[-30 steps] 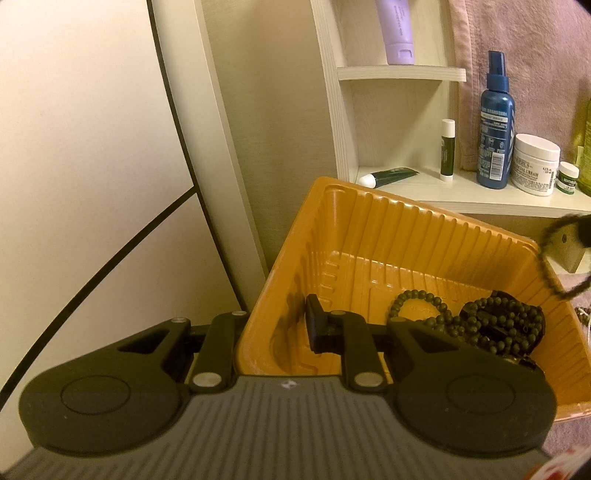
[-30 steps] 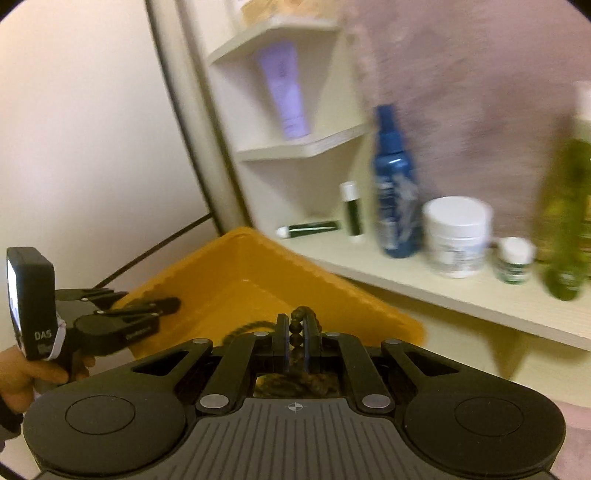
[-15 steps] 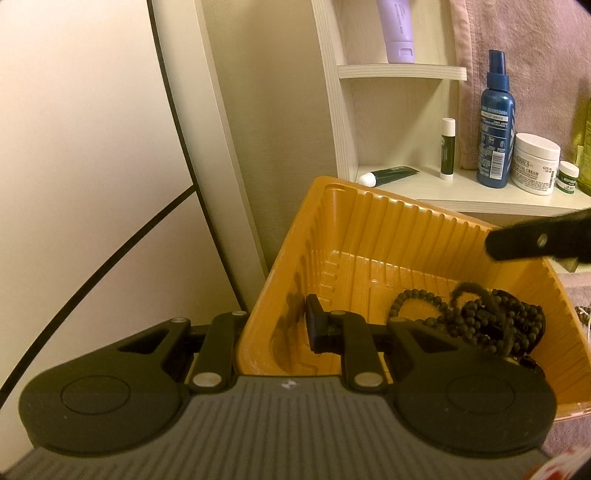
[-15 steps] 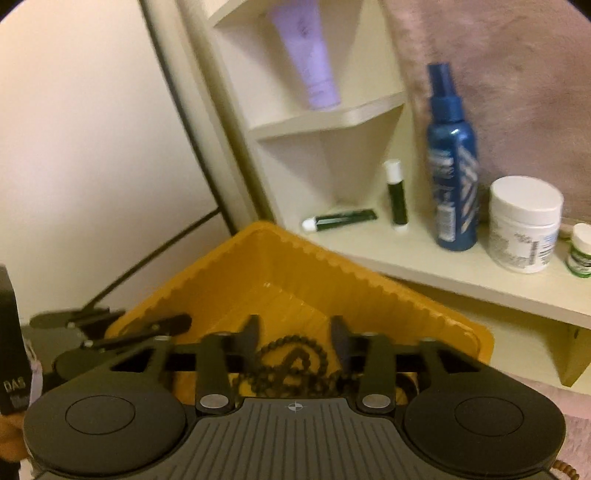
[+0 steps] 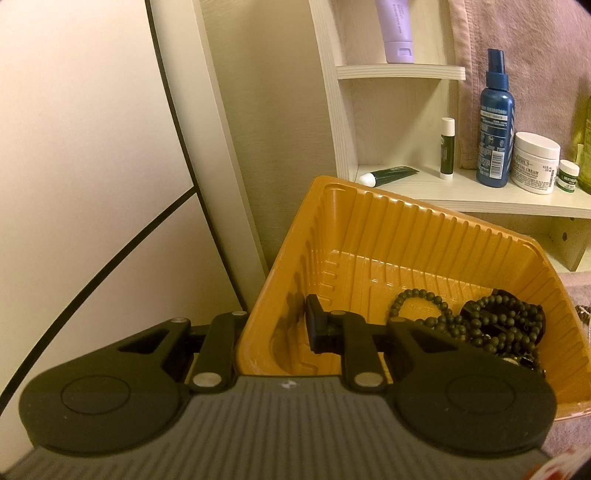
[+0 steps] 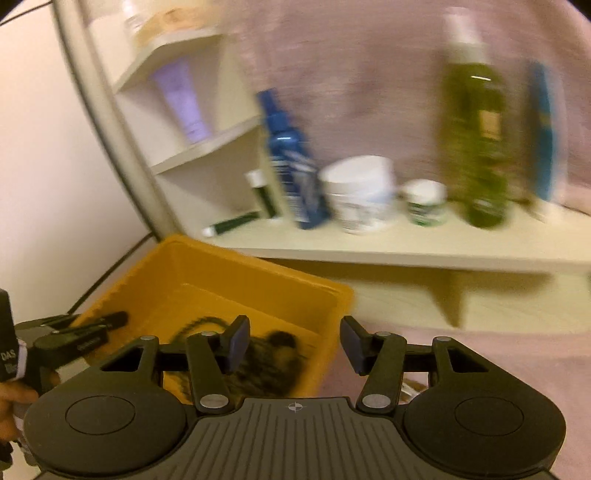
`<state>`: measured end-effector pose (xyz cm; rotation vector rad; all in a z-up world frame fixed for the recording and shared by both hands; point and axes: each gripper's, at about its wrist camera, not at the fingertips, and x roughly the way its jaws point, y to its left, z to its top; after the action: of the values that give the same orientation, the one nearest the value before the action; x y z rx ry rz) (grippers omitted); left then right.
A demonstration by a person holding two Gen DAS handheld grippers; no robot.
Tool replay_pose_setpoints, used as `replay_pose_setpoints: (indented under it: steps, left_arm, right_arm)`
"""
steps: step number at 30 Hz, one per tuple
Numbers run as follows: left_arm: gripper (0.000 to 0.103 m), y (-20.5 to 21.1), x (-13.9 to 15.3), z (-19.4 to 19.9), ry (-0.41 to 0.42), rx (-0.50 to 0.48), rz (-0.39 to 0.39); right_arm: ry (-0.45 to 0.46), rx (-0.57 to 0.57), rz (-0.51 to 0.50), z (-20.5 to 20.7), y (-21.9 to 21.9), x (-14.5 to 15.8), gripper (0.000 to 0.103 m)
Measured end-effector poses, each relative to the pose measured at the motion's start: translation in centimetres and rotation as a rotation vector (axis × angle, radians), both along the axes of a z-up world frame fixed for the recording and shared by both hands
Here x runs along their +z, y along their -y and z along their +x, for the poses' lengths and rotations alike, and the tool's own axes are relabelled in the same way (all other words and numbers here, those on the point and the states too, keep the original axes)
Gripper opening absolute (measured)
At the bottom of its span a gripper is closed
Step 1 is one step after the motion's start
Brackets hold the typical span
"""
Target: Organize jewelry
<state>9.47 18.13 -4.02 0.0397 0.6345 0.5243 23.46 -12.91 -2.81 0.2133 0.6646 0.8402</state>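
An orange ribbed plastic tray (image 5: 388, 236) holds a heap of dark bead strands (image 5: 491, 325) in its right corner. My left gripper (image 5: 275, 328) is shut on the tray's near-left wall, one finger outside and one inside. In the right wrist view, my right gripper (image 6: 295, 345) hangs over the tray's (image 6: 207, 273) right rim, its jaws opening with nothing between them. The beads (image 6: 273, 354) lie blurred in the tray just beyond its left finger. The left gripper (image 6: 107, 325) shows at the tray's far left, held by a hand (image 6: 14, 398).
Behind the tray a pale shelf (image 5: 480, 195) carries a blue spray bottle (image 5: 495, 122), a white cream jar (image 5: 535, 162), a small jar (image 5: 569, 175), a lip balm (image 5: 447, 147) and a green tube (image 5: 391, 175). A purple tube (image 5: 395, 33) stands higher up. Pink cloth (image 6: 480, 350) lies right of the tray.
My right gripper let go of the bead strand, which now lies in the tray with the others. Its jaws spread apart and it swung to the right. The left gripper kept still.
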Motion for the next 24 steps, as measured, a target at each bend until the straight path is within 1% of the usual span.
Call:
replay_pose_setpoints:
  steps: [7,12,15,19,24]
  left_arm:
    - [0.019,0.0,-0.1,0.1,-0.001,0.002,0.004]
    - [0.020,0.0,-0.1,0.2,-0.003,0.005,0.006]
    - [0.020,0.0,-0.1,0.1,-0.004,0.004,0.009]
    - [0.020,0.0,-0.1,0.1,-0.004,0.004,0.009]
    - [0.020,0.0,-0.1,0.1,-0.004,0.003,0.009]
  right_arm:
    - [-0.030,-0.136,-0.039,-0.5,6.5,-1.3,0.055]
    - [-0.052,-0.176,-0.079,-1.5,9.2,-2.7,0.055]
    - [-0.071,-0.172,-0.103,-2.2,9.6,-3.6,0.055]
    - [-0.096,-0.138,-0.119,-3.1,9.1,-4.6,0.055]
    - [-0.082,-0.104,-0.180,-4.2,7.7,-5.5,0.054]
